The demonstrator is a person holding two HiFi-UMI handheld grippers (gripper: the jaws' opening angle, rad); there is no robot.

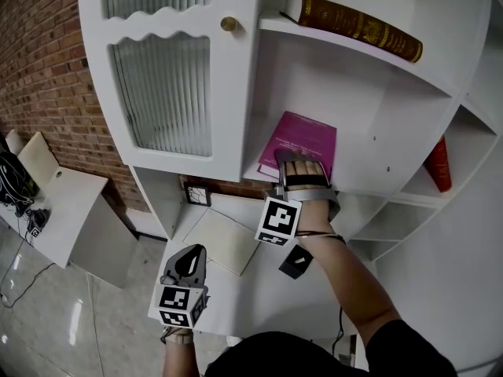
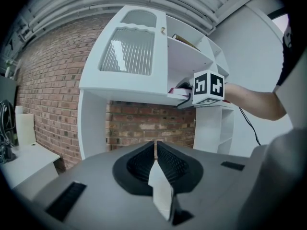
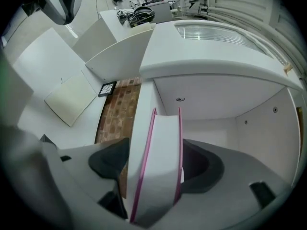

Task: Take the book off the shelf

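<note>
A magenta book (image 1: 305, 137) lies flat on the middle shelf (image 1: 369, 185) of a white cabinet, its near edge over the shelf's front. My right gripper (image 1: 302, 166) is shut on that near edge. In the right gripper view the book (image 3: 163, 138) shows white page edges between magenta covers, held between the jaws of the right gripper (image 3: 156, 171). My left gripper (image 1: 189, 262) hangs lower and to the left, shut and holding nothing. In its own view the left gripper (image 2: 156, 146) points at the cabinet, where the right gripper's marker cube (image 2: 208, 87) shows at the shelf.
A brown gilt book (image 1: 354, 24) lies on the upper shelf and a red book (image 1: 438, 164) stands in the right-hand compartment. A ribbed-glass door (image 1: 165, 93) with a brass knob (image 1: 229, 23) is left of the shelves. A cream pad (image 1: 224, 240) lies on the counter below. Brick wall (image 1: 47, 61) at left.
</note>
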